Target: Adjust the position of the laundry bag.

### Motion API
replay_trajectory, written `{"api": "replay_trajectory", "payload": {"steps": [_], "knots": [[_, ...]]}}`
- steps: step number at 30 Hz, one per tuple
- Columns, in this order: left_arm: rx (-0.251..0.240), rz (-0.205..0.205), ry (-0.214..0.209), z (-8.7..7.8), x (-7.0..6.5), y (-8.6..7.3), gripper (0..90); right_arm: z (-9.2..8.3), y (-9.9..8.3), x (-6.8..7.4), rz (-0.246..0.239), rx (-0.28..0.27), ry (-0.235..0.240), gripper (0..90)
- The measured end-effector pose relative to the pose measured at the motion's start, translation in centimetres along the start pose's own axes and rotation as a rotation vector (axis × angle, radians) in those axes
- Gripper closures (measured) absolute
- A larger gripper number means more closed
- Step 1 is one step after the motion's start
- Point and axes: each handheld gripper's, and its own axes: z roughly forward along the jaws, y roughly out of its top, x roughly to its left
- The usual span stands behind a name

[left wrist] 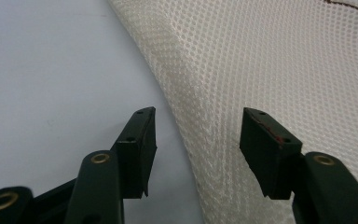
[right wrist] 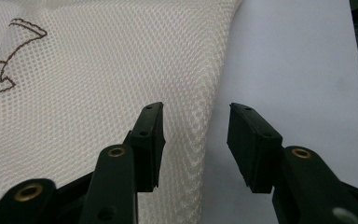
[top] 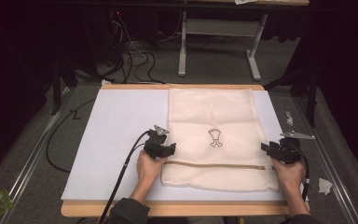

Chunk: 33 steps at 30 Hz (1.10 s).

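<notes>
Now, at the table:
Mesh bag: flat on white board, right half, zipper toward 6 o'clock.
Left gripper: released, astride bag's 9 o'clock edge, pads not pressing.
Right gripper: released, astride bag's 3 o'clock edge.

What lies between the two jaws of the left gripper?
In the left gripper view, the left gripper straddles the side edge of the mesh bag, over the white board; its jaws stand apart.

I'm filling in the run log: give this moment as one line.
left tongs: open, straddling left edge of mesh bag | right tongs: open, straddling bag's right edge | bag: flat on white board
</notes>
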Motion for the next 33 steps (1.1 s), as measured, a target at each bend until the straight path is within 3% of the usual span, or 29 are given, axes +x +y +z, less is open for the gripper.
{"api": "replay_trajectory", "payload": {"steps": [8, 9, 11, 17, 24, 33], "knots": [[0.024, -0.003, -0.029, 0.7, -0.3, 0.2, 56.6, 0.8, 0.0, 0.1, -0.008, 0.045, 0.036, 69.1], [0.016, 0.002, -0.028, 0.8, -0.3, 0.1, 63.7, 1.0, 0.0, 0.0, -0.005, 0.056, 0.046, 73.1], [0.013, 0.006, -0.036, 0.8, -0.3, 0.2, 65.8, 1.1, 0.0, 0.1, -0.004, 0.061, 0.047, 75.4], [0.009, 0.020, -0.051, 0.8, -0.2, 0.5, 84.0, 1.2, 0.1, 0.0, -0.020, 0.061, 0.065, 85.8], [-0.020, -0.020, -0.093, 0.0, 0.4, 0.7, 86.2, 0.9, 0.1, 0.0, -0.027, 0.045, 0.072, 87.0], [-0.038, -0.037, -0.101, -0.6, 1.2, 0.8, 86.4, 0.9, 0.1, 0.4, -0.040, 0.041, 0.079, 87.3]]}}
